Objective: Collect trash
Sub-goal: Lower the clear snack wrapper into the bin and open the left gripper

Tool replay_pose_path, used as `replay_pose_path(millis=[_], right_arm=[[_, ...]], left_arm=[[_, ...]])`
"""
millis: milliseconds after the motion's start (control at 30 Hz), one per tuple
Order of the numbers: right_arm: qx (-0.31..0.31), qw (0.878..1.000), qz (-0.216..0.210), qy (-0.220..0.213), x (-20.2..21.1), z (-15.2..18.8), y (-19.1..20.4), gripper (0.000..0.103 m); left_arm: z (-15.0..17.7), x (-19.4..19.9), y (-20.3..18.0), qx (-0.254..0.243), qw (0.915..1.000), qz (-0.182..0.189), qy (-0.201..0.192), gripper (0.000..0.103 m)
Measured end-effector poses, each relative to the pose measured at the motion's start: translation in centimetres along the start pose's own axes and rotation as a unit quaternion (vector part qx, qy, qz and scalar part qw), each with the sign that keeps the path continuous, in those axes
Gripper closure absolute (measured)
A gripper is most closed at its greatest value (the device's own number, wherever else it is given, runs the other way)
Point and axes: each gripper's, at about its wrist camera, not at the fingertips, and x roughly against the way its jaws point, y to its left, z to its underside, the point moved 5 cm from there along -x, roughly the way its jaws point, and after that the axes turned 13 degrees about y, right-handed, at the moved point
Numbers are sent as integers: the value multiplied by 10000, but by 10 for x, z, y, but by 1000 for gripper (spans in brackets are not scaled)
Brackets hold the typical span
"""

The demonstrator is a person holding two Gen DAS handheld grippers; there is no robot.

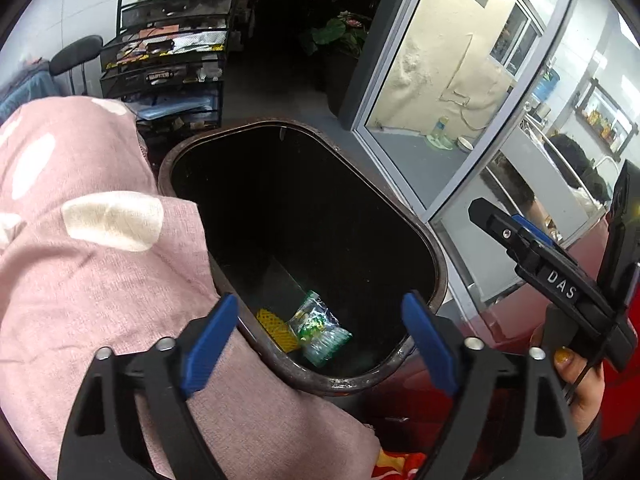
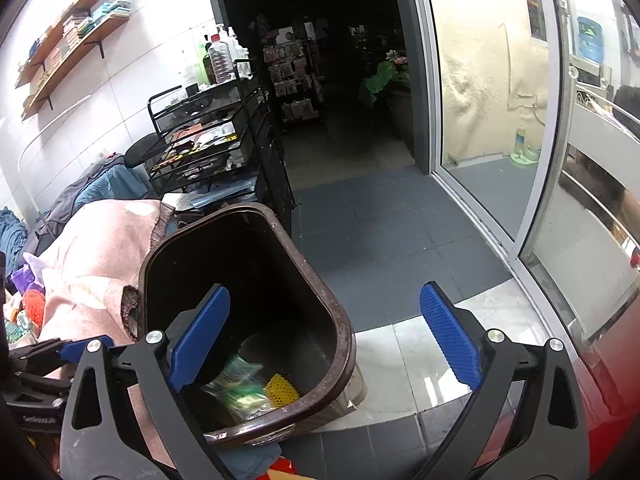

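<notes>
A dark brown trash bin (image 1: 434, 264) stands open below both grippers; it also shows in the right wrist view (image 2: 344, 344). At its bottom lie a green and clear plastic wrapper (image 1: 320, 326) and a yellow mesh piece (image 1: 278, 330), also seen in the right wrist view as the wrapper (image 2: 238, 386) and the mesh (image 2: 282, 390). My left gripper (image 1: 320, 340) is open and empty over the bin's near end. My right gripper (image 2: 324, 338) is open and empty above the bin's right rim; it also appears in the left wrist view (image 1: 520, 240).
A pink spotted blanket (image 1: 80, 240) presses against the bin's left side. A black wire rack (image 2: 208, 140) with bottles stands behind. A glass sliding door (image 2: 500, 120) is on the right. More clutter (image 2: 28, 312) lies at the far left. Grey floor tiles (image 2: 380, 232) lie beyond.
</notes>
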Motion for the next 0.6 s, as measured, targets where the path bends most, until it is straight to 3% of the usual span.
replay_pose_path(millis=[167,600], right_arm=[[-50,10000,-19,38,-3,0,-3,6],[129,9994,-289,110,-6,5,16,6]], left_arm=[[1,6,2,83,9999,27,-122,14],[16,65,-2,-74,9921,-278,-1220,7]])
